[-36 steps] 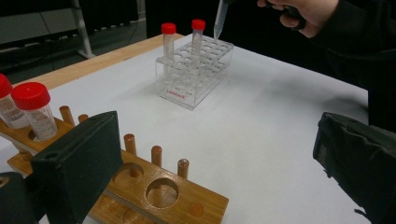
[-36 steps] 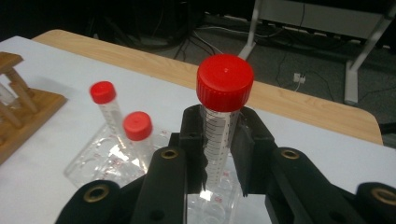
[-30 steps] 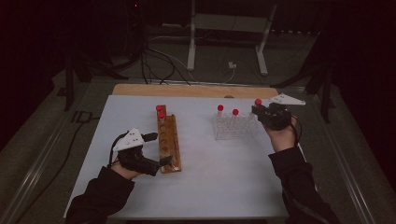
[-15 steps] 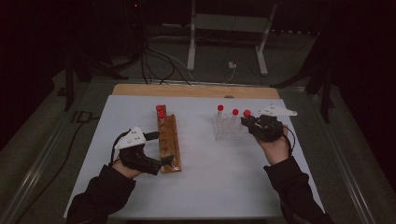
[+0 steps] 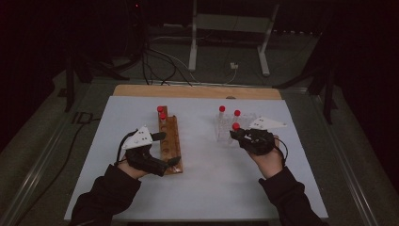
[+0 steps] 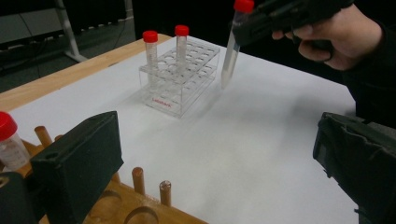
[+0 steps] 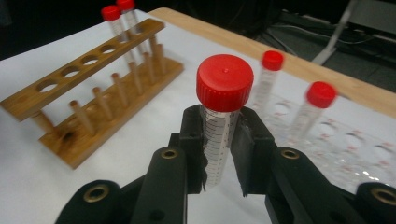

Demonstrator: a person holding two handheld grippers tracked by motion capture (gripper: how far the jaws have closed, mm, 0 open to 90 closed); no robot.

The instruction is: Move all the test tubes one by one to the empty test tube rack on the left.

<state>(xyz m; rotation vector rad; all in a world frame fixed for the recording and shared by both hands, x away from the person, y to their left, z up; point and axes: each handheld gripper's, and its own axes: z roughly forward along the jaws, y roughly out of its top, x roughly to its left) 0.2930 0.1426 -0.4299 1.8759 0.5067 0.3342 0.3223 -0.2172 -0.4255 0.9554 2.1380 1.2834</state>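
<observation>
The held tube (image 7: 219, 140) is clear, glossy plastic with printed graduations and a smooth red plastic cap (image 7: 225, 82) — gripped by matt black fingers (image 7: 192, 140). At the frame's upper left, the rack (image 7: 88, 88) is warm, grainy wood; the right-hand rack (image 6: 182, 74) is glassy transparent plastic. The bench (image 5: 207, 188) carries a matt white sheet — bare wood along its far edge.

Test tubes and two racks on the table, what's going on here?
A person works at a white table with a gripper in each hand. The right gripper is shut on a red-capped tube, held upright in the air near the clear plastic rack, where two more capped tubes stand. The left gripper sits open around the near end of the wooden rack, which has two capped tubes at its far end.
</observation>
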